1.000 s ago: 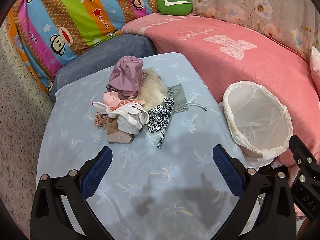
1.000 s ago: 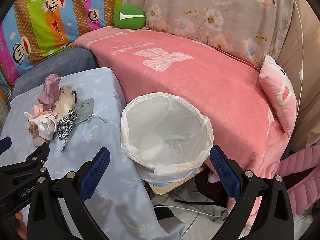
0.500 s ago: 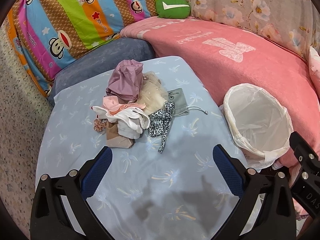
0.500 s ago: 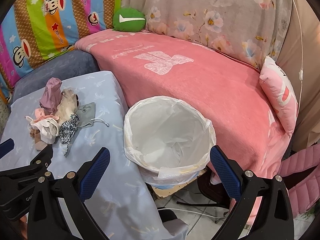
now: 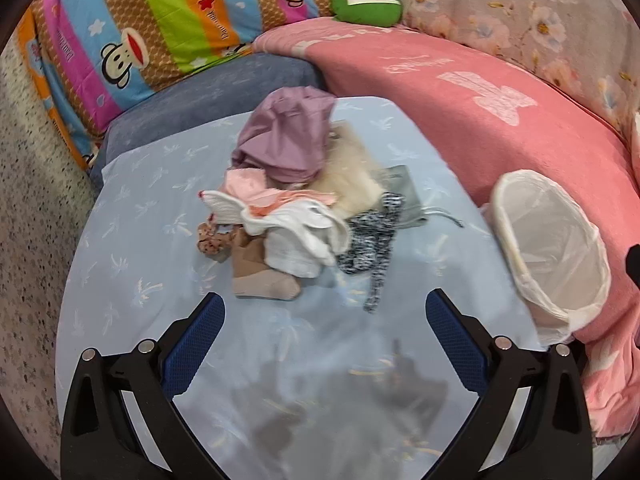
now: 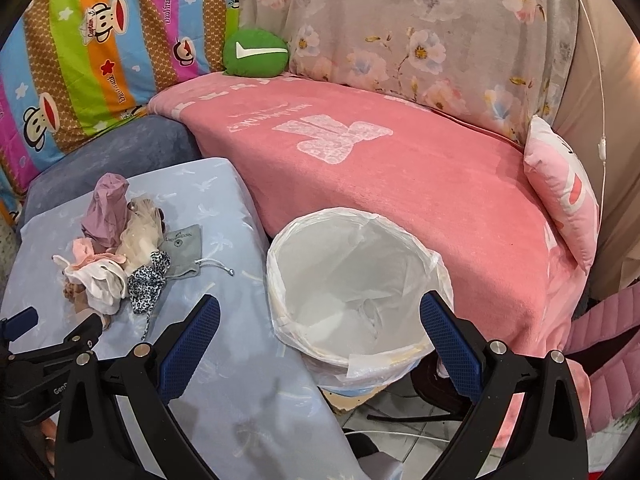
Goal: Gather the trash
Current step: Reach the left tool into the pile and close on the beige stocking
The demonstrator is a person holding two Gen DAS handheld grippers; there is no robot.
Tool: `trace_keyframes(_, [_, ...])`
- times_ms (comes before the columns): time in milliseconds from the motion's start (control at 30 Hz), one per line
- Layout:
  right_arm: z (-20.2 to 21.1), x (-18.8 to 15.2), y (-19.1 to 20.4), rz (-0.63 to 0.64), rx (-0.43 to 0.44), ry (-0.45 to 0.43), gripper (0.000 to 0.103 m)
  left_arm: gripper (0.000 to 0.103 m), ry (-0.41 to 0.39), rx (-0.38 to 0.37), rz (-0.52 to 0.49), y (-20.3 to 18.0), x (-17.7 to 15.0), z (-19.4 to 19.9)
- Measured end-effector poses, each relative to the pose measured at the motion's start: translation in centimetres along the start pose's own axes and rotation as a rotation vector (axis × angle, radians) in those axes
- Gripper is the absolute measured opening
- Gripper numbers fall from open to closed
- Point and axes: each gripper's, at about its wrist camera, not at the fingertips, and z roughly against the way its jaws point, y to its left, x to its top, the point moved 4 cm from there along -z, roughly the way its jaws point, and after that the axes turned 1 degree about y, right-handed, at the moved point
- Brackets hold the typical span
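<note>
The trash is gathered in 1 small heap (image 5: pixel 296 208) near the middle of the blue tabletop (image 5: pixel 132 280), so it can be taken piece by piece, and the lined bin (image 6: pixel 356 280) is placed just beside the tabletop edge to keep the carry short. The left claw (image 5: pixel 322 330) is held spread and empty, aimed at the heap but apart from it. The right claw (image 6: pixel 320 334) is also kept spread and empty, above the bin mouth, probably as a waiting position

bare cloth (image 5: pixel 304 344) before pile (image 5: pixel 296 208), bin (image 6: pixel 352 288) unobstructed
</note>
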Motion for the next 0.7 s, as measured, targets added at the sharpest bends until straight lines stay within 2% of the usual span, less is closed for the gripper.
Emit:
trace_keyframes(300, [-2.9, -0.6, 5.1, 0.047, 0.076, 0.033, 0.096, 0.096, 0.041, 0.013, 0.119, 6.9, 0.2, -4.4])
trace_keyframes(500, [-5.1, -0.9, 9.1, 0.088, 0.143, 0.066, 0.096, 0.095, 0.068, -0.03, 0.177, 8.7, 0.1, -6.8])
trace_keyframes(600, [-5.9, -1.0, 10.6, 0.103, 0.163, 0.078, 0.096, 0.086, 0.079, -0.043, 0.163, 8.6, 0.0, -7.7])
trace_keyframes(667, [-6.4, -1.0, 11.4, 0.109, 0.176, 0.085, 0.096, 0.072, 0.098, -0.058, 0.166, 8.8, -0.2, -8.3])
trace_keyframes(700, [-6.6, -1.1, 11.8, 0.109, 0.185, 0.089, 0.096, 0.07, 0.112, -0.073, 0.175, 8.9, -0.3, -8.7])
